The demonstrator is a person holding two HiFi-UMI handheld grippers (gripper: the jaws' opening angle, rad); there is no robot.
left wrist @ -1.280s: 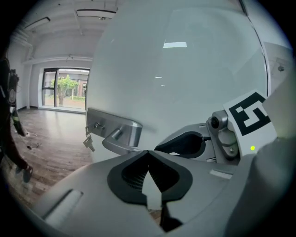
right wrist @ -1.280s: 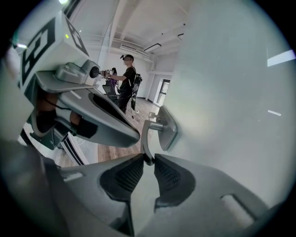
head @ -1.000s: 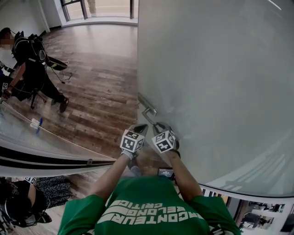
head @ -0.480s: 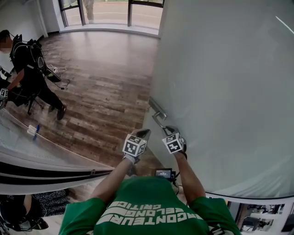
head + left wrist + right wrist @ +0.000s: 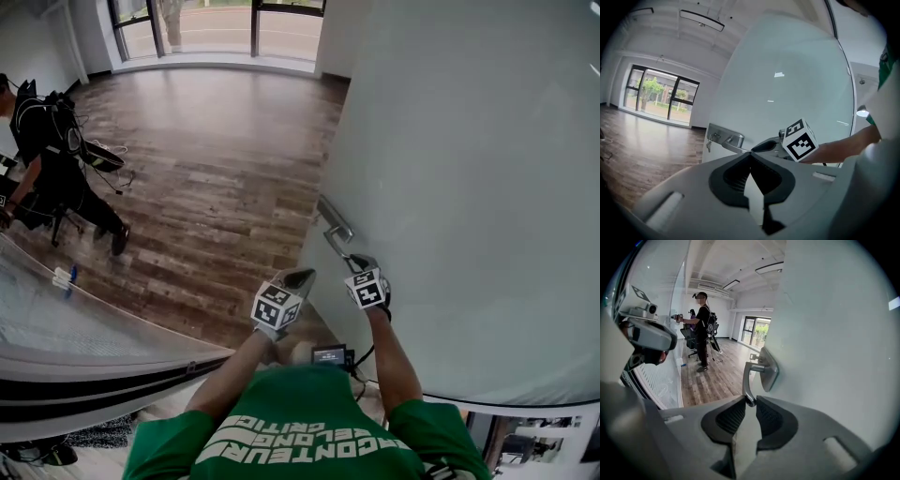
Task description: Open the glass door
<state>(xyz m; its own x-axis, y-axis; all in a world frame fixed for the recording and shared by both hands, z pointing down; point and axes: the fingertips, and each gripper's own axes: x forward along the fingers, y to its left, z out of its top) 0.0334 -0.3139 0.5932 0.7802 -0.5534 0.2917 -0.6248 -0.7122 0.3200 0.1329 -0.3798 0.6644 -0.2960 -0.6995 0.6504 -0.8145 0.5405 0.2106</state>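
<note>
1. Your right gripper [image 5: 750,402] pinches only the tip of the lever handle [image 5: 746,380] on the glass door [image 5: 469,187], which stands at your right, seemingly ajar.
2. Your left gripper [image 5: 750,154] is closed on nothing, just beside the right one.
3. Risk: pull off-axis and the tip likely slips out of the pads.

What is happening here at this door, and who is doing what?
A person in a green shirt is opening the glass door. The right gripper is clamped on the end of the door handle, while the left gripper, shut and empty, hangs beside it. The door appears partly open onto a room with a wood floor.
</note>
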